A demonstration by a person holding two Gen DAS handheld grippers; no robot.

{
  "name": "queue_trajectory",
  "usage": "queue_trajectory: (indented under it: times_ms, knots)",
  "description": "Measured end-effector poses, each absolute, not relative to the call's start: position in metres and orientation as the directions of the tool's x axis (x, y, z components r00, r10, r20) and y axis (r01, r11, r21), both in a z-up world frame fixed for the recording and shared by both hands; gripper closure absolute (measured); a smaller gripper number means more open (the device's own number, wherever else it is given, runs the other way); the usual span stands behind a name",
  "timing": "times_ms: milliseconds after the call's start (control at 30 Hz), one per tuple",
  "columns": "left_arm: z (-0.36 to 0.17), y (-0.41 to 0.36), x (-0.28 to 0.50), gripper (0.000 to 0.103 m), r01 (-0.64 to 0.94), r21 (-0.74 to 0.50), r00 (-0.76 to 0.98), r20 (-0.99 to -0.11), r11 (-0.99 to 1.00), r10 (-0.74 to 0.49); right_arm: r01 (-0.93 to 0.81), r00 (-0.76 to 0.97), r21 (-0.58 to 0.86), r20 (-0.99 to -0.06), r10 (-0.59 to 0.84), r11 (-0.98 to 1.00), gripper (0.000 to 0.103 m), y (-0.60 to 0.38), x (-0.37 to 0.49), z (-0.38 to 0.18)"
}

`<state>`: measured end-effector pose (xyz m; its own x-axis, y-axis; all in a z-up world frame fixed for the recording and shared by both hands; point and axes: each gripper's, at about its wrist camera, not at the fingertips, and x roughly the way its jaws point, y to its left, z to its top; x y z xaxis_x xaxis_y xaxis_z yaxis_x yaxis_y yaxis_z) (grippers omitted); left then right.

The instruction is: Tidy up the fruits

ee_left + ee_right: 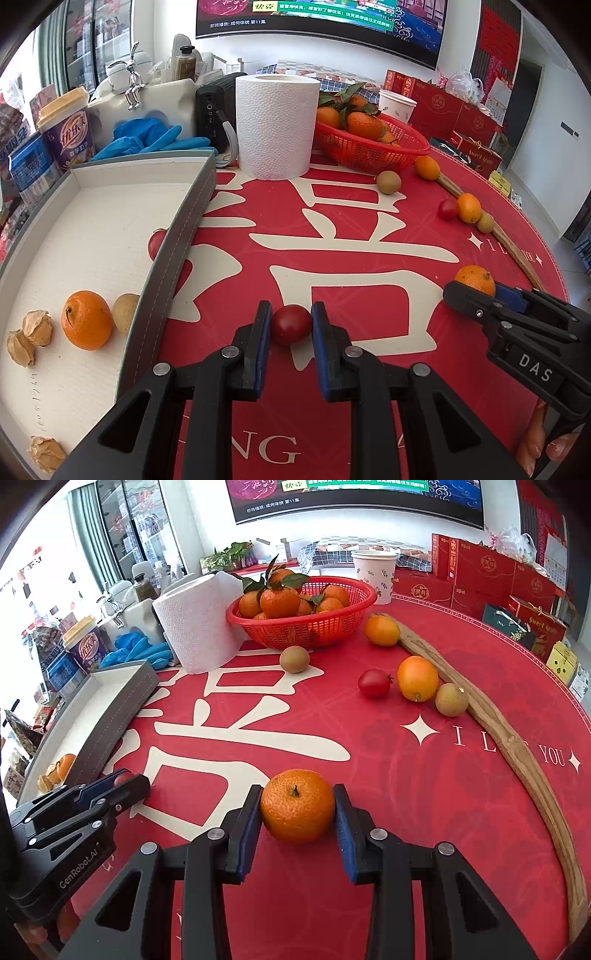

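Left gripper (291, 321) brackets the cherry tomato (291, 324) on the red mat, pads touching it; the grey tray (184, 221) lies just to its left; right gripper (297, 805) likewise clasps the mandarin (297, 805), farther from the tray.

Cherry tomato (291, 324) between the left gripper (290, 325) fingers, on the desk (369, 229); tray (173, 236) to its left. Mandarin (297, 805) between the right gripper (297, 806) fingers. Ahead: basket (332, 627), paper roll (199, 624) left of it.
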<state>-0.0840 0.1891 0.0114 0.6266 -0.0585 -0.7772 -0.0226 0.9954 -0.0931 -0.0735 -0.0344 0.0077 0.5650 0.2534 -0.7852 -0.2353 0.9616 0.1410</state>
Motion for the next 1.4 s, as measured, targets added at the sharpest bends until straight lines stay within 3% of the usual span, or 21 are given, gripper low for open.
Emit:
queue_trajectory:
  times_ms: [1400]
  knots:
    - [0.0113,0.1899,-0.0850,0.079,-0.022,-0.104,0.627,-0.776,0.994,-0.068,-0.234,0.576,0.131,-0.780,0.246,0.963,0.065,-0.0345,-0.0751,0.0076]
